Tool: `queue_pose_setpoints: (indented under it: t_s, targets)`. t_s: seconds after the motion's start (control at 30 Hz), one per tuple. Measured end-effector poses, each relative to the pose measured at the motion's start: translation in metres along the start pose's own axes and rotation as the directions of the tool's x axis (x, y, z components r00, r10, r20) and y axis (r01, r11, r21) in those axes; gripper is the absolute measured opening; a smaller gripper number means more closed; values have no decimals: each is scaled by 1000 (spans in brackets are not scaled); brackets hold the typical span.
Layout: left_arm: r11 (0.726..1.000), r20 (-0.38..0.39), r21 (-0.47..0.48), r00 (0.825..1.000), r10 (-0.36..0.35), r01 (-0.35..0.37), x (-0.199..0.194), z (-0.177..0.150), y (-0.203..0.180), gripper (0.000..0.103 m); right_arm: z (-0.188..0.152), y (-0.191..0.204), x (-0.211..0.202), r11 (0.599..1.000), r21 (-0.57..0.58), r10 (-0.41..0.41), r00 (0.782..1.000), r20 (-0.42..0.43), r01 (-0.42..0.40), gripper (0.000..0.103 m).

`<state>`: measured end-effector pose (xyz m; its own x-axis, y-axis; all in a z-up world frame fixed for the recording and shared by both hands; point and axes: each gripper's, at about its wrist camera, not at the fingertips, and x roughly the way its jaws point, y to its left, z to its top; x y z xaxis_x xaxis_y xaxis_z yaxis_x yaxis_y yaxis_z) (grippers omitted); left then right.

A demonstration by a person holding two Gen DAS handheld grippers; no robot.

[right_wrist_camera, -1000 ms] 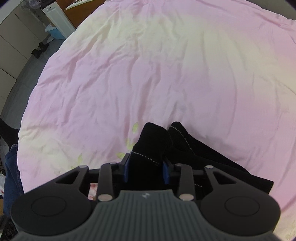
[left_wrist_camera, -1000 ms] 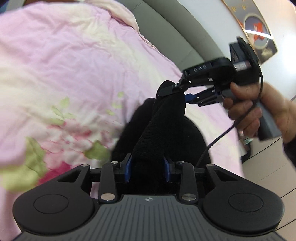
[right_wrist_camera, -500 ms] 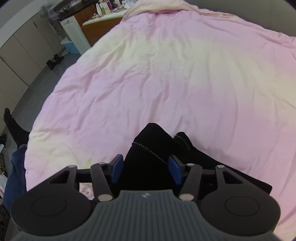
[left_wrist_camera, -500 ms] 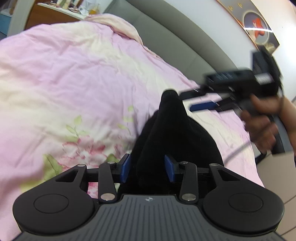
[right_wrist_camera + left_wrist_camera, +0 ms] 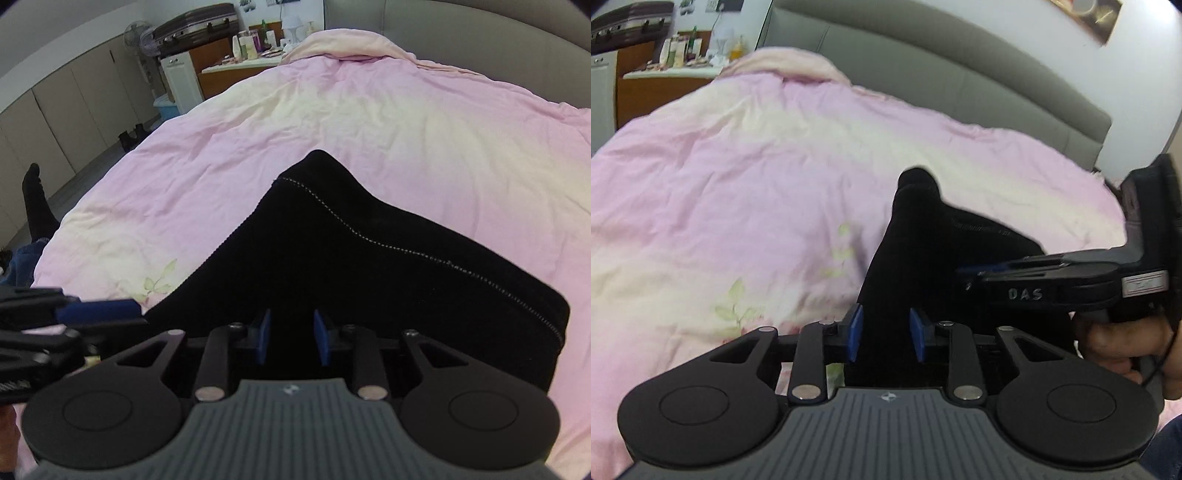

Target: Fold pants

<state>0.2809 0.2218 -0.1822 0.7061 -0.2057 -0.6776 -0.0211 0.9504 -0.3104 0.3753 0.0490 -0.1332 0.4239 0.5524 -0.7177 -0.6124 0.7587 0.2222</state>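
Note:
Black pants [image 5: 923, 236] with a white stitched seam [image 5: 351, 258] rise in a peak off the pink quilt. My left gripper [image 5: 886, 332] has the fabric filling the gap between its blue pads, and its jaws are closing on it. My right gripper [image 5: 291, 338] also has black cloth between its pads, its jaws closing as well. In the left wrist view the right gripper [image 5: 964, 275] reaches in from the right, held by a hand [image 5: 1126, 343]. In the right wrist view the left gripper [image 5: 110, 317] shows at the left edge, close beside the pants.
The pink floral quilt [image 5: 738, 184] covers a bed with a grey padded headboard [image 5: 960, 81]. A wooden dresser [image 5: 221, 62] with bottles and a suitcase [image 5: 195, 22] stand beyond the bed. A leg in a dark sock [image 5: 35, 206] is at the far left.
The right gripper opened wider on the pants, came down closer to the left gripper and closed again. Both views have tilted up toward the headboard, and the left gripper rose a little.

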Motion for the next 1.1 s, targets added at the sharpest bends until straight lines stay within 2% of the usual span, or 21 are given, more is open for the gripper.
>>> queue_pose_setpoints:
  t_s: [0.1,0.17,0.23,0.3,0.47,0.53,0.6,0.63,0.73,0.77,0.83,0.9,0.93,0.97,1.03,1.1]
  targets:
    - [1000,-23,-30,1000,5,-5,15,-7,11,39,-9,-3,0,1000,16,10,999,38,-11,23]
    - [1000,-34,-18,999,0,0,15,-5,13,42,-12,-4,-23,997,68,-25,997,67,21,24]
    - [1000,-32,-4,999,7,-7,8,-3,11,42,-24,-9,-56,989,141,-73,988,137,53,34]
    - [1000,5,6,1000,4,-4,-6,1,5,40,-45,-9,-85,984,168,-97,978,187,66,35]
    - [995,131,94,991,-35,23,-36,14,-22,40,-112,7,-106,980,147,-160,971,175,135,35]
    - [991,95,137,995,-16,3,-28,15,-30,40,-133,15,-102,981,124,-168,974,154,150,40]
    - [985,-13,170,1000,29,-26,-6,10,-30,40,-149,17,-96,980,123,-172,979,113,158,46]
    - [979,-74,197,996,57,-41,8,2,-27,44,-153,17,-95,981,116,-166,982,94,155,50]
    - [978,-103,199,991,86,-64,16,-3,-18,46,-153,9,-101,988,130,-86,996,35,81,49]
    - [978,-108,199,990,90,-67,12,2,-20,45,-151,5,-108,987,151,-63,997,35,57,48]
    - [968,-58,238,993,101,-84,-3,16,-33,44,-150,-8,-123,980,197,-52,996,77,36,48]
    - [960,6,272,997,75,-74,-15,34,-47,57,-146,-27,-134,965,261,-61,989,133,24,51]
    - [959,23,279,999,45,-50,-17,43,-53,74,-144,-40,-136,950,311,-58,986,155,7,56]
    - [957,30,290,1000,8,-17,-16,53,-58,85,-142,-53,-137,930,369,-58,984,168,-9,58]
    - [944,37,330,999,-28,14,-6,70,-69,85,-138,-75,-135,884,467,-58,982,180,-33,59]
    - [926,51,377,998,-27,6,11,83,-79,81,-133,-85,-133,873,487,-77,977,198,-30,58]
